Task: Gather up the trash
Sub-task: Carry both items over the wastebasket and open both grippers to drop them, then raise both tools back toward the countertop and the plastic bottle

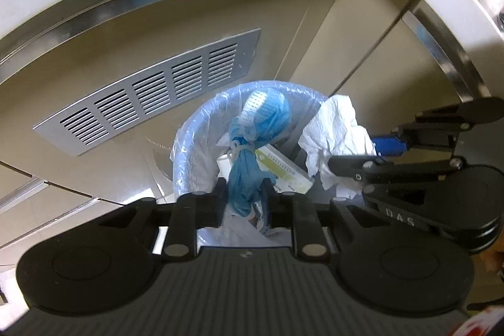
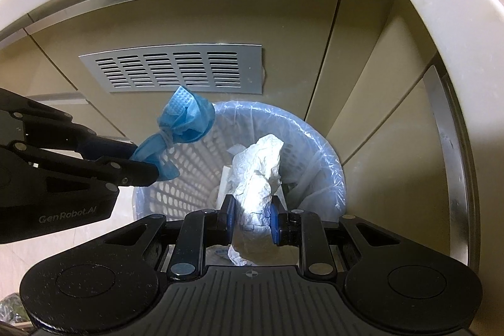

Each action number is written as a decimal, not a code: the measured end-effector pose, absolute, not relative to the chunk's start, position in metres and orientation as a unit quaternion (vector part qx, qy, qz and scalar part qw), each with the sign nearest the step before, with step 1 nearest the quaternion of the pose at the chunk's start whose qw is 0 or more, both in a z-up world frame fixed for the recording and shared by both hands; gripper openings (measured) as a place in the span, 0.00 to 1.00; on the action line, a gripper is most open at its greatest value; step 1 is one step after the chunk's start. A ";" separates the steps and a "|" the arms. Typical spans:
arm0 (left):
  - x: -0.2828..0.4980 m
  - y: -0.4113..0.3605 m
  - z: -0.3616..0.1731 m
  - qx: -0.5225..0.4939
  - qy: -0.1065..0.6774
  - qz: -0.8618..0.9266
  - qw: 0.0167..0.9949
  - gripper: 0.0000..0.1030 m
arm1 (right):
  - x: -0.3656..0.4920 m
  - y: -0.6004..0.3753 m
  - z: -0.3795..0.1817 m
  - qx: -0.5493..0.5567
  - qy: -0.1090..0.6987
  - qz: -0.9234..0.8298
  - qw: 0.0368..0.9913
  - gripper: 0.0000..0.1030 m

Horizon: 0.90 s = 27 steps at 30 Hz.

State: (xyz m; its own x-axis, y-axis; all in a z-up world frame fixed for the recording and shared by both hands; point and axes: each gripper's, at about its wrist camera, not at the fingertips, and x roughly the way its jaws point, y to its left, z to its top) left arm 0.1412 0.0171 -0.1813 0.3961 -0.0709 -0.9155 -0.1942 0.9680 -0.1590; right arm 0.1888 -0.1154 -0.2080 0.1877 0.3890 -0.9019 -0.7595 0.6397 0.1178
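Observation:
A blue face mask (image 1: pixel 267 112) tied into a bundle hangs over the left side of a white perforated bin (image 2: pixel 327 153) lined with a clear plastic bag. My left gripper (image 1: pixel 245 191) is shut on the mask's lower tail, and the right wrist view shows that gripper (image 2: pixel 145 161) pinching the blue mask (image 2: pixel 186 122) above the bin's left rim. My right gripper (image 2: pixel 252 214) is shut on a crumpled white paper towel (image 2: pixel 258 169) held over the bin's opening. The left wrist view shows the paper towel (image 1: pixel 337 128) at the right rim. A small box with a green label (image 1: pixel 283 175) lies inside the bin (image 1: pixel 186 147).
The bin stands in a corner of beige cabinets. A silver vent grille (image 2: pixel 171 71) is set in the cabinet door behind it. A white countertop edge (image 2: pixel 441 21) curves overhead, with metal handle strips (image 2: pixel 453 162) beneath it.

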 end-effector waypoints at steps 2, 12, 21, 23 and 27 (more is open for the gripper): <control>0.141 0.020 -0.182 -0.127 0.545 0.042 0.827 0.43 | 0.189 -0.115 -0.208 -0.182 0.510 0.382 0.749 0.22; 0.131 0.030 -0.181 -0.131 0.544 0.057 0.827 0.43 | 0.190 -0.116 -0.207 -0.181 0.510 0.383 0.749 0.22; 0.121 0.037 -0.178 -0.134 0.542 0.070 0.827 0.43 | 0.186 -0.109 -0.202 -0.171 0.503 0.392 0.751 0.30; 0.119 0.038 -0.178 -0.135 0.541 0.073 0.827 0.43 | 0.186 -0.109 -0.200 -0.163 0.500 0.390 0.756 0.57; 0.114 0.042 -0.175 -0.136 0.540 0.076 0.827 0.43 | 0.186 -0.108 -0.197 -0.158 0.498 0.390 0.758 0.64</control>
